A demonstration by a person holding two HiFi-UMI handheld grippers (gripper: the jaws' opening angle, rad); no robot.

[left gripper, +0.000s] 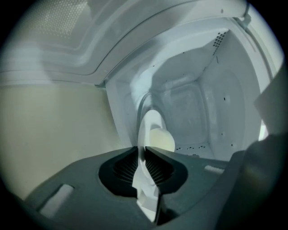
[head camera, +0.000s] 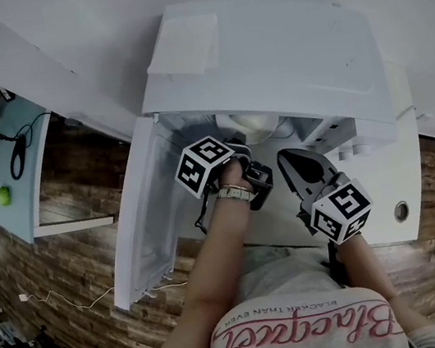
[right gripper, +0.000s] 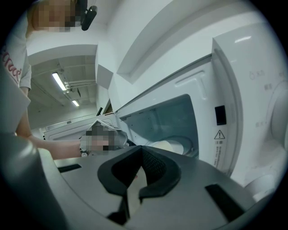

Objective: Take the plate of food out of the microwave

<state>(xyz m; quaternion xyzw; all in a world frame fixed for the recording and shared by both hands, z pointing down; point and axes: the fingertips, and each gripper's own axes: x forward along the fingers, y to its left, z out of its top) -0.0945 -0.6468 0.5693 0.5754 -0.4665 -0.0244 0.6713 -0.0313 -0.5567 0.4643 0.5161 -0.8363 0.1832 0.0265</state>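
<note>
The white microwave stands with its door swung open to the left. My left gripper reaches into the cavity. In the left gripper view the white plate is seen edge-on, and my left gripper is shut on its near rim. A pale round piece of food lies on the plate. My right gripper hangs outside, in front of the opening, its jaws together with nothing held. The right gripper view shows the plate on the cavity floor.
The control panel lies right of the cavity. The microwave sits on a white counter. Far left stands a teal table with a green ball and a cable. Wooden floor lies below.
</note>
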